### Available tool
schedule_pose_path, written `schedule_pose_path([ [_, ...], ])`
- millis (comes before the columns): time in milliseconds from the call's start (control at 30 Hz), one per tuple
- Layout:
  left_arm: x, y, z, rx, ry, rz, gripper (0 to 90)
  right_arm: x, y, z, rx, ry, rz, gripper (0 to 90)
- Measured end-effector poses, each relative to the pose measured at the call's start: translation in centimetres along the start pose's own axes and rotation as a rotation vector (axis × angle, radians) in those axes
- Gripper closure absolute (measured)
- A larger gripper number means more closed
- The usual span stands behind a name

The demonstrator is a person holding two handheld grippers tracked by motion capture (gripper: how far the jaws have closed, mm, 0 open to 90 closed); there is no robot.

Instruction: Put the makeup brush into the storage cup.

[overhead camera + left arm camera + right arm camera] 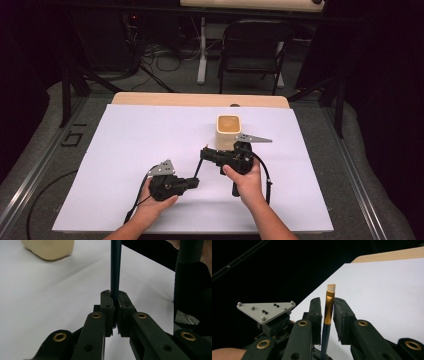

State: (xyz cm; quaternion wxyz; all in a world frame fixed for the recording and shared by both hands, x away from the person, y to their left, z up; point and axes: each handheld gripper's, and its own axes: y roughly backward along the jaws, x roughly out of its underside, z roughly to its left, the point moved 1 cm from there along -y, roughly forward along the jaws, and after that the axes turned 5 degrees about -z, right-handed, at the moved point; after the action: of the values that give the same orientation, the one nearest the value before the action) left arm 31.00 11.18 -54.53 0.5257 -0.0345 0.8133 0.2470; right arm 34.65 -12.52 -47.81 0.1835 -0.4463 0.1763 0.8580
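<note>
I see the white tabletop (125, 145) with a cream cup (229, 131) near its far middle; my left gripper (113, 298) has its fingers clenched on the handle of the brush (329, 307); my right gripper (327, 305) sits around the gold ferrule, fingers not pressing it, bristles jutting just beyond them.

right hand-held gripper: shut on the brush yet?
Not yet. In the right gripper view the right hand-held gripper has the paintbrush between its jaws, but gaps show on both sides of the gold ferrule, so the pads aren't pressing.
</note>
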Motion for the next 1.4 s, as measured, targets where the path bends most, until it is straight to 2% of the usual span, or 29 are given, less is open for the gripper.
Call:
schedule_pose_path([
  [333, -0.01, 0.01, -0.03, 0.008, -0.001, -0.003, 85.8, 0.04, 0.02, 0.06, -0.003, -0.012, -0.018, 83.3],
  [700, 0.03, -0.02, 0.03, 0.013, 0.009, -0.005, 85.7, 0.23, 0.05, -0.29, -0.007, -0.029, -0.029, 83.9],
  [1233, 0.14, -0.13, 0.14, 0.01, 0.007, -0.002, 85.1, 0.33, -0.05, -0.06, -0.004, 0.011, -0.026, 84.1],
  [1400, 0.19, -0.14, 0.16, 0.015, 0.004, -0.001, 77.8, 0.13, 0.22, 0.06, 0.004, 0.03, -0.048, 84.1],
])
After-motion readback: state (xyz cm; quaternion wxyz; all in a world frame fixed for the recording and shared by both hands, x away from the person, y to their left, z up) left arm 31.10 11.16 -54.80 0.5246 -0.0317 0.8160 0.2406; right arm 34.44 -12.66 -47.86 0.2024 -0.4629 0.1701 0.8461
